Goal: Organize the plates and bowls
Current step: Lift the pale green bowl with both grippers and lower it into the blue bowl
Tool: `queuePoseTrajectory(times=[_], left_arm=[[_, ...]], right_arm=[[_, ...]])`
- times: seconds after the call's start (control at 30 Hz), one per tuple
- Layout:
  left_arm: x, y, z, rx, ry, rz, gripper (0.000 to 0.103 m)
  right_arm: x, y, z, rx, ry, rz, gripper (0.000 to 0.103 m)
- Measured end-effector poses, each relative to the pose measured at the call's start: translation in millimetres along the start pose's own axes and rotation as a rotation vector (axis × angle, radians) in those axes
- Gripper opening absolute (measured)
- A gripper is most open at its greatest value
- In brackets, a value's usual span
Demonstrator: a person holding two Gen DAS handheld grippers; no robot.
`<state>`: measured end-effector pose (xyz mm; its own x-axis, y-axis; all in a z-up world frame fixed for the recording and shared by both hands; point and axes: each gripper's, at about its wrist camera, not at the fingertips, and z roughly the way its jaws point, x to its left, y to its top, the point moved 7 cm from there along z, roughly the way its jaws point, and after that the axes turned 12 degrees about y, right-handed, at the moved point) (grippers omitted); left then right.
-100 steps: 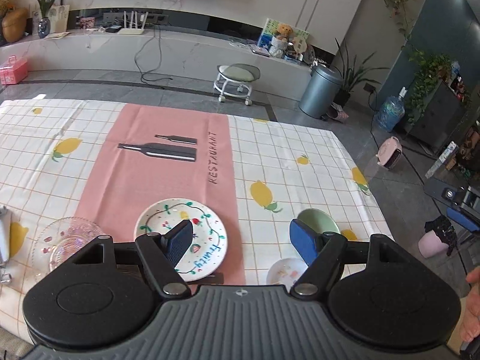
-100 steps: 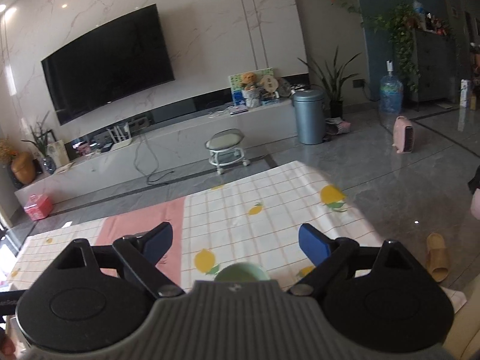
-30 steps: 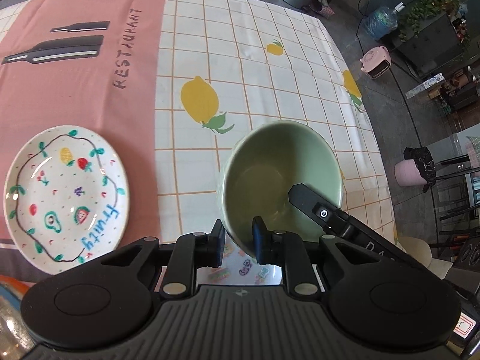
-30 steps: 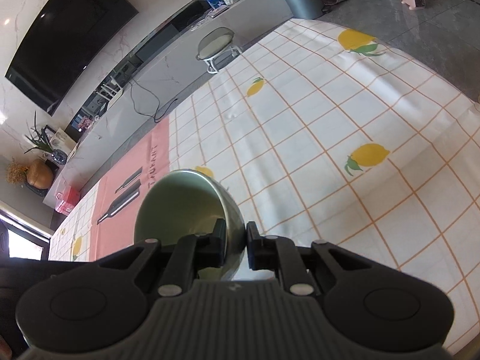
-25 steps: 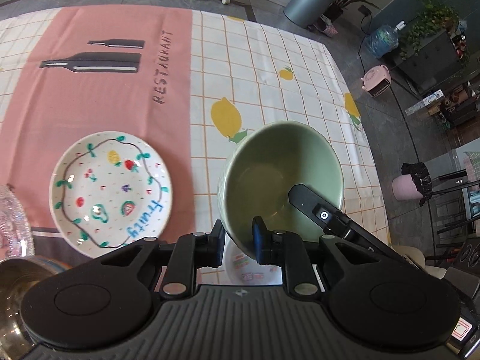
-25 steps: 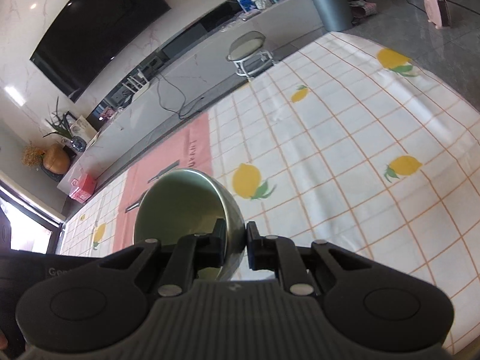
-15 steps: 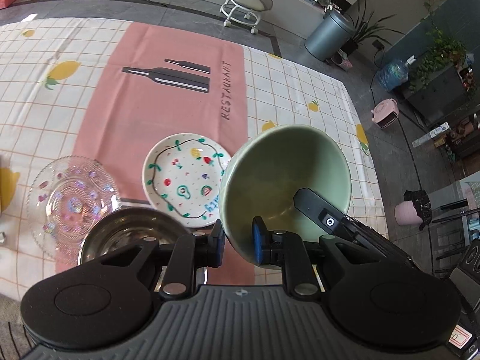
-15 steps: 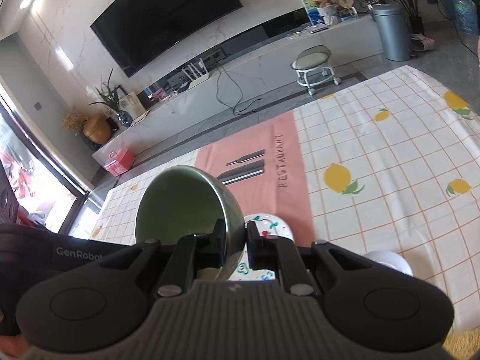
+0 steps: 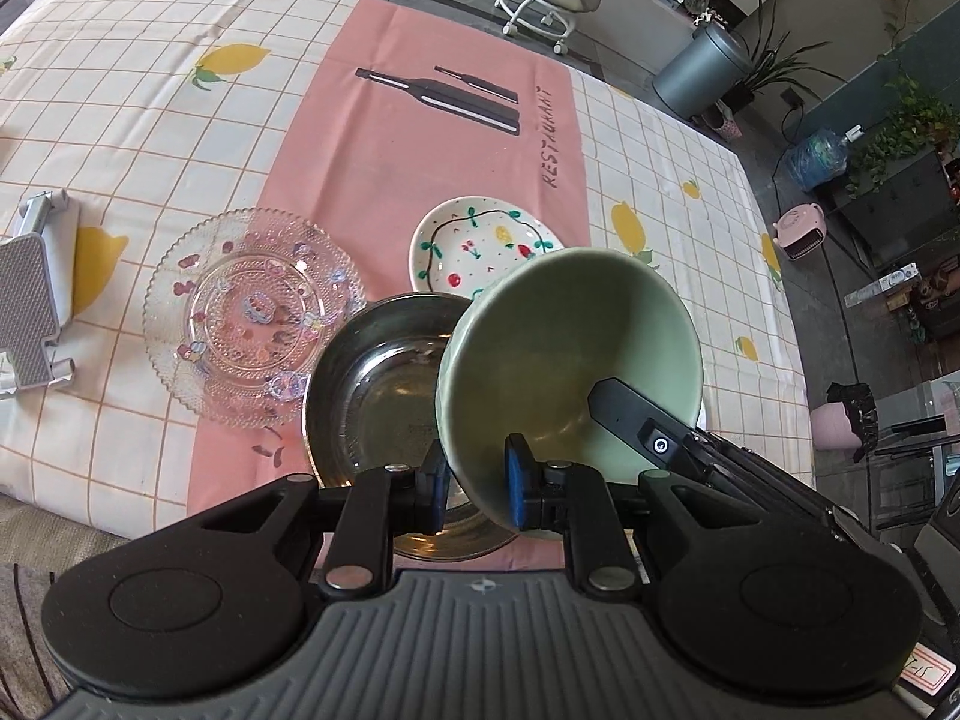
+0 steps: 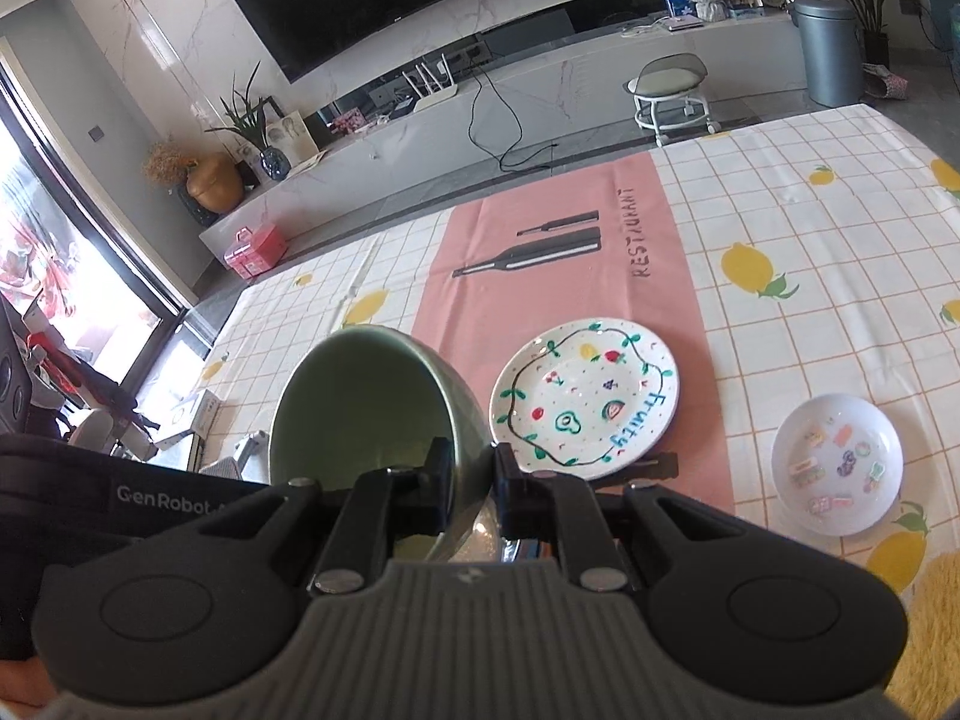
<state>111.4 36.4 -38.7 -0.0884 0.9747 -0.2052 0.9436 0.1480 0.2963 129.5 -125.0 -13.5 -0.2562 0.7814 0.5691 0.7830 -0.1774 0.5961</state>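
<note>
Green bowl (image 9: pixel 570 348) hangs tilted above the desk (image 9: pixel 180 138) in the left wrist view, its near rim pinched between the blue pads of the left gripper (image 9: pixel 477 483), whose jaws are closed on that rim; the right gripper (image 9: pixel 660 438) reaches in from the lower right, one finger lying inside the bowl against its wall. Directly beneath and partly hidden by the bowl sits a steel bowl (image 9: pixel 372 396) on the pink runner (image 9: pixel 420 168). A clear glass plate (image 9: pixel 252 315) lies just left of the steel bowl, touching or overlapping its edge, and a white painted plate (image 9: pixel 480 249) lies behind, partly covered by the green rim. A grey stand (image 9: pixel 33 300) rests at the far left. In the right wrist view, the green bowl (image 10: pixel 360 402) tips toward the left, its right wall clamped between the closed jaws of the right gripper (image 10: pixel 471 480). The left gripper's body (image 10: pixel 120 516) fills the lower left. The painted plate (image 10: pixel 585 399) lies just right of the bowl on the runner, and a small white dish (image 10: pixel 837 465) sits well apart at the right on the checked cloth (image 10: pixel 810 240).
</note>
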Motion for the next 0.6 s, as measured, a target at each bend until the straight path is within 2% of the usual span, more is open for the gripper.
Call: queuePoseTrajectory(times=[0.33, 0.6], left_arm=[[28, -9, 22, 0.035, 0.021, 0.008, 0.022], [31, -13, 31, 0.086, -0.07, -0.004, 0.025]], right_arm=[[-7, -23, 37, 0.088, 0.06, 0.072, 0.014], [-21, -25, 45, 0.101, 0.05, 0.116, 0.014]])
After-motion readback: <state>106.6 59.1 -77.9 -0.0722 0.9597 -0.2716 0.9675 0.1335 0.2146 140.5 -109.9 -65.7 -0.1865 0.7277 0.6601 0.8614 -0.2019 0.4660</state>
